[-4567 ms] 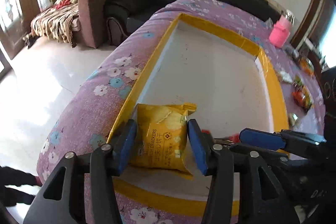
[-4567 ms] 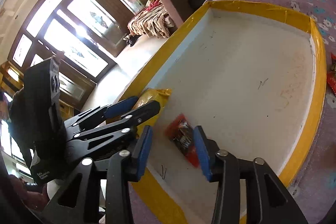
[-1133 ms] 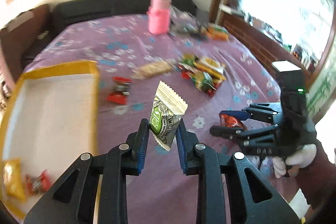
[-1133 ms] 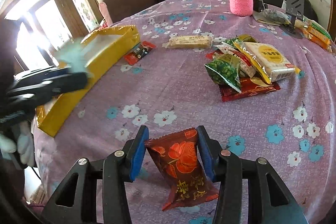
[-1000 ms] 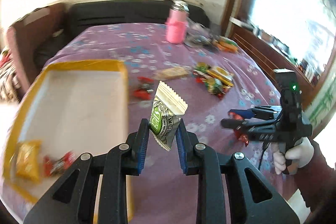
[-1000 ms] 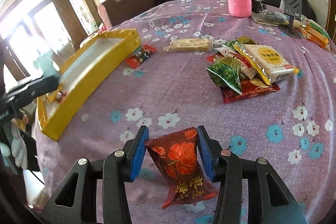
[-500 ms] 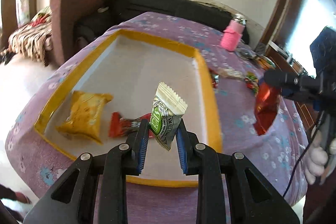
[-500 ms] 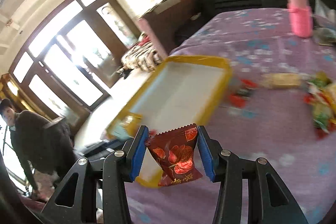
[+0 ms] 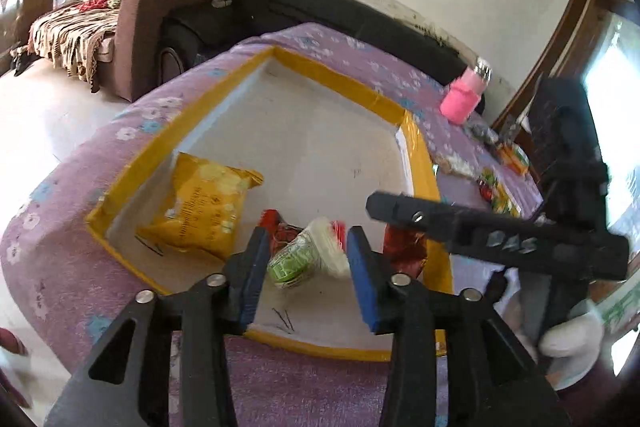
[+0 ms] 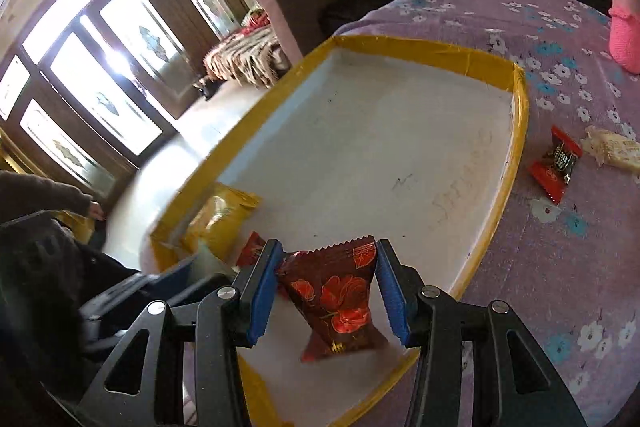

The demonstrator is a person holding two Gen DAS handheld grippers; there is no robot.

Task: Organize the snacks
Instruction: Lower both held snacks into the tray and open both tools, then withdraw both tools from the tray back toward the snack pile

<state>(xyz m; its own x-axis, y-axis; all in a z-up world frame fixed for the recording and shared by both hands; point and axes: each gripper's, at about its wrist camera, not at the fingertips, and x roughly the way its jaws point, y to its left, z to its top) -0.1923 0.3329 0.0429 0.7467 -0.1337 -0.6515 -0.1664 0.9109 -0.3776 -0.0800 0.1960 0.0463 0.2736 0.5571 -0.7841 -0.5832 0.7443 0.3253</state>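
A yellow-rimmed white tray [image 9: 420, 155] [image 10: 516, 147] lies on the purple flowered table. In it are a yellow cracker bag [image 9: 200, 207] [image 10: 218, 215] and a small red candy [image 9: 280, 227]. My left gripper [image 9: 306, 275] is open over the tray's near end; a green-and-white snack packet [image 9: 308, 257] lies blurred between its jaws, loose. My right gripper [image 10: 326, 295] is open; a dark red flower-print packet [image 10: 336, 291] is blurred between its jaws, above the tray floor. The right gripper [image 9: 460, 227] shows in the left view with the red packet [image 9: 404, 247] under it.
A red candy [image 10: 554, 163] and a pale wafer bar [image 10: 612, 147] lie on the cloth right of the tray. A pink bottle [image 9: 464, 95] [image 10: 626, 31] stands further back. More snacks [image 9: 496, 183] lie beyond. A sofa and armchair stand behind the table.
Both grippers came over the tray's near end and opened. The green-white packet and the dark red packet have left the jaws' hold and are dropping into the tray.
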